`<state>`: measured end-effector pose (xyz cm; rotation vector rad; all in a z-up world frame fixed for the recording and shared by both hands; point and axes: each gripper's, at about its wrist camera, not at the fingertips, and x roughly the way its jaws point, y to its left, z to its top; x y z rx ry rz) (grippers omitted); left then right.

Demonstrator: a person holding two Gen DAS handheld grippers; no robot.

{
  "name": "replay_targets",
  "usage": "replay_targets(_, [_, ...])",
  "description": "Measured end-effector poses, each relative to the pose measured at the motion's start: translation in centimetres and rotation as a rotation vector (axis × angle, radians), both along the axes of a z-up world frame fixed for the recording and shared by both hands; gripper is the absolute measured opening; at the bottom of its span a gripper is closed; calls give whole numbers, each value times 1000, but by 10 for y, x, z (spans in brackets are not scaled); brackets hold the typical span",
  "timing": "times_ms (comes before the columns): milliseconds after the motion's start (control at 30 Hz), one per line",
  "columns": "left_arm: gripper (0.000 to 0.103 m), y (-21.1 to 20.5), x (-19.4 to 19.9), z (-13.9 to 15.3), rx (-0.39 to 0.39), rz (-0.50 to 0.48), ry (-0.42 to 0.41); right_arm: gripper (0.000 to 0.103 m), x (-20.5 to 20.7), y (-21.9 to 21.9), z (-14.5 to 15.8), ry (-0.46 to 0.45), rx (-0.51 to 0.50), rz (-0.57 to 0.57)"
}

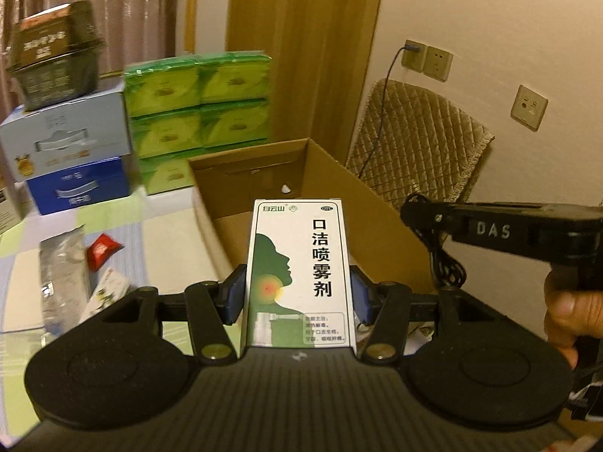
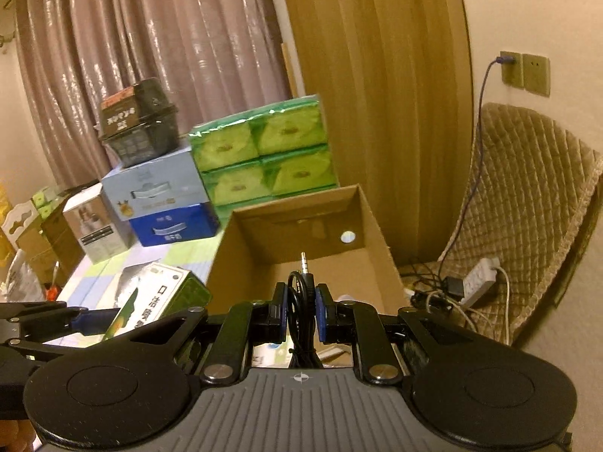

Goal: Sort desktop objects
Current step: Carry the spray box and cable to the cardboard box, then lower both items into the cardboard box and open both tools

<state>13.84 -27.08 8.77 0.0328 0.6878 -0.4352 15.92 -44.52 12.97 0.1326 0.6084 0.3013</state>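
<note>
My left gripper (image 1: 297,293) is shut on a white and green medicine spray box (image 1: 299,271), held upright in front of the open cardboard box (image 1: 339,184). The same spray box (image 2: 158,301) shows in the right wrist view at lower left. My right gripper (image 2: 301,309) is shut on a coiled black audio cable (image 2: 301,301) whose jack plug points up, just before the near wall of the cardboard box (image 2: 264,222). The right gripper's body (image 1: 490,229) shows at the right of the left wrist view.
Green tissue packs (image 2: 264,150), blue and pale boxes (image 2: 162,203) and a dark container (image 2: 139,124) are stacked behind the cardboard box. A silver pouch (image 1: 62,275), a red packet (image 1: 101,250) and another packet lie on the table. A padded chair (image 2: 527,196) with a power strip (image 2: 478,282) stands right.
</note>
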Motion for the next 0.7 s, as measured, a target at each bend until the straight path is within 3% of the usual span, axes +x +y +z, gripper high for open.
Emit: replay_targets(700, [51, -25, 55, -44, 5, -16, 67, 11, 52, -15, -41, 72, 18, -5])
